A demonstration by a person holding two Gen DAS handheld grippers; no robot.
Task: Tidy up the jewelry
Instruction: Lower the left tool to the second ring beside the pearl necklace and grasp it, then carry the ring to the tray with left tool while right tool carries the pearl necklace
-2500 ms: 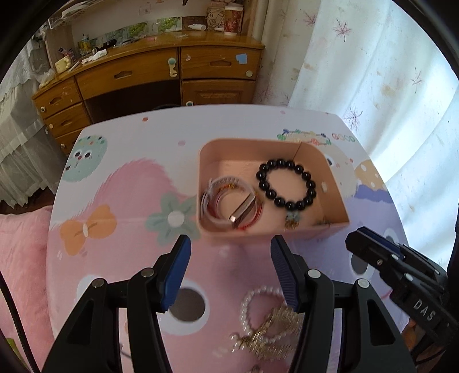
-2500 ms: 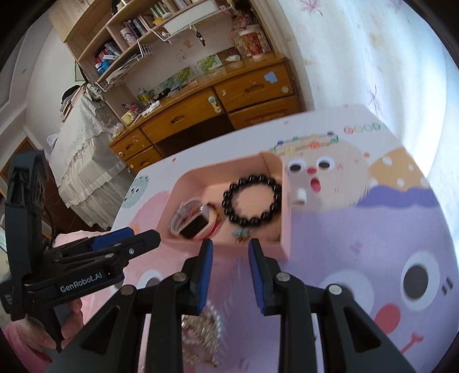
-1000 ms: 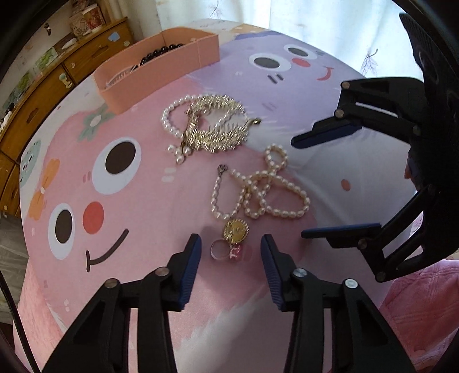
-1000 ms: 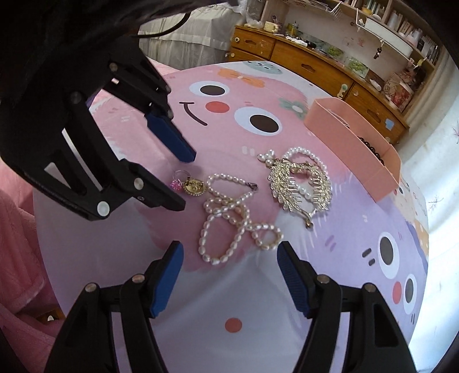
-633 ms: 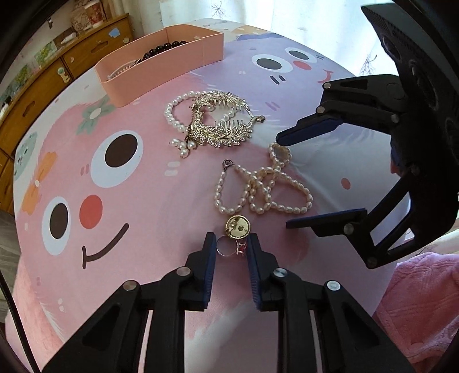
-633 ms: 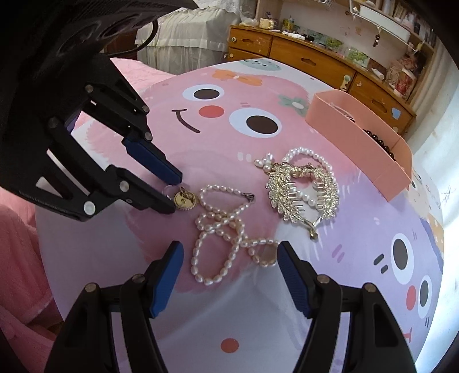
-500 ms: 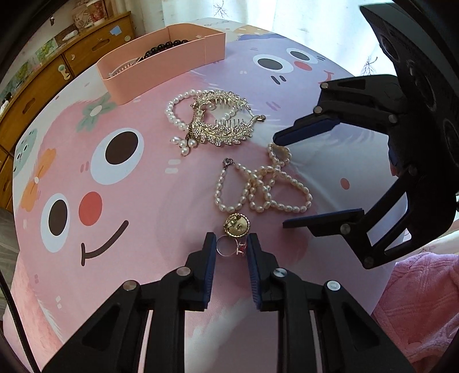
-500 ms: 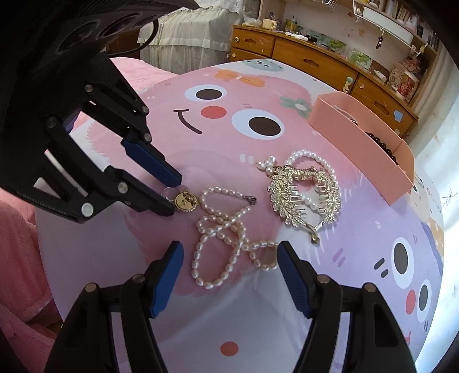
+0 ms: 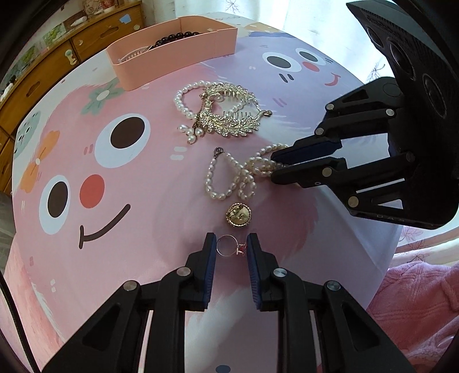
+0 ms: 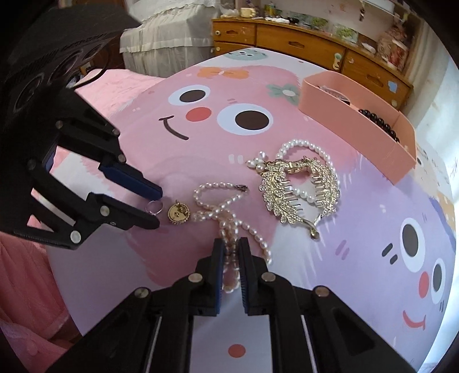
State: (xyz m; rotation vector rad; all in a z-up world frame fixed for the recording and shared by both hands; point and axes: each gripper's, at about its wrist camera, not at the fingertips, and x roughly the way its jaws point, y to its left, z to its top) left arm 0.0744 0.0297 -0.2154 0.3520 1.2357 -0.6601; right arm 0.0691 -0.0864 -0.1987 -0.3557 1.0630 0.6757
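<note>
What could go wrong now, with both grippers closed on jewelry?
The right gripper pinches only part of the necklace; lifted, its loose loops may drag the brooch. The left gripper holds the thin ring by its edges, so it could slip out before the box.

The left gripper point(image 9: 229, 247) jaws bracket a ring point(image 9: 230, 248); the right gripper point(image 9: 274, 164) pinches the pearl necklace point(image 9: 229, 178).

Bright daylight enters through the curtains point(image 9: 338, 25), overexposing them. Fisheye distortion bows the table point(image 9: 86, 160) edge, with dark vignetted corners. The centre is sharp; the dresser point(image 10: 301, 43) at the periphery is softer. Shadows are faint.
</note>
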